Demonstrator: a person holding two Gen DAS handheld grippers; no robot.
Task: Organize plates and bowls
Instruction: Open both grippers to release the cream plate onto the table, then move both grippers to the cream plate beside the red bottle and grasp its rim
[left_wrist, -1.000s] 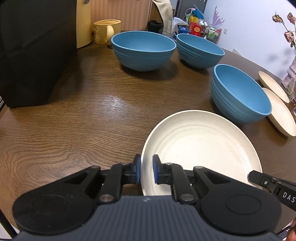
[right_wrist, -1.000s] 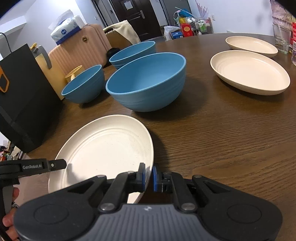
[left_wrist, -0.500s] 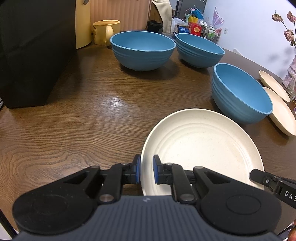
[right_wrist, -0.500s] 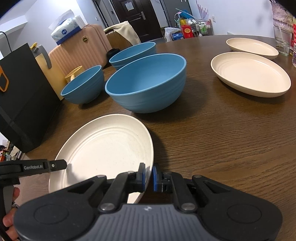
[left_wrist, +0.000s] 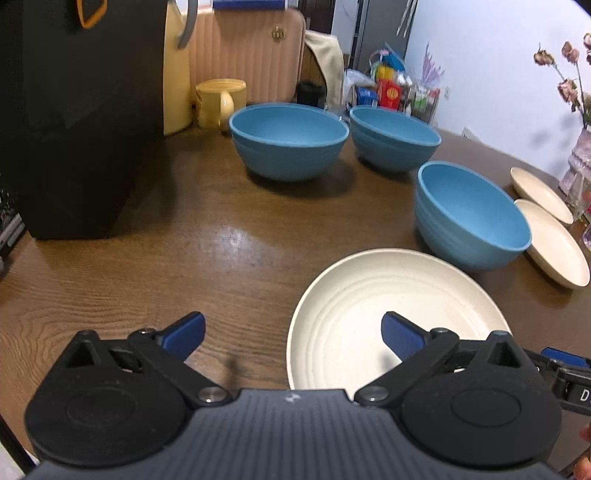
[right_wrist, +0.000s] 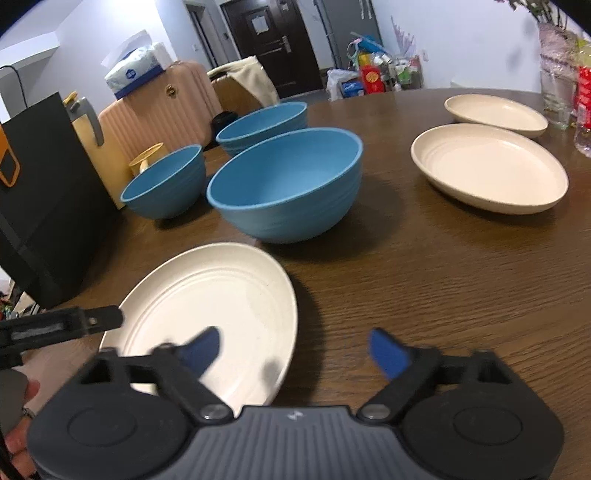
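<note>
One cream plate (left_wrist: 388, 314), ringed and shallow, lies flat on the wooden table (left_wrist: 147, 266) before you, straddled by your left gripper (left_wrist: 293, 330) and right gripper (right_wrist: 295, 349), both spread wide and holding nothing. Three blue bowls (right_wrist: 284, 188) stand beyond it, two more cream plates (right_wrist: 487, 166) farther right.

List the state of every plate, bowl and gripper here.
left gripper: open, holding nothing
right gripper: open, holding nothing
near plate: flat on the table, empty
two far plates: side by side, unstacked, empty
three blue bowls: upright, empty, unstacked
yellow mug: upright
</note>
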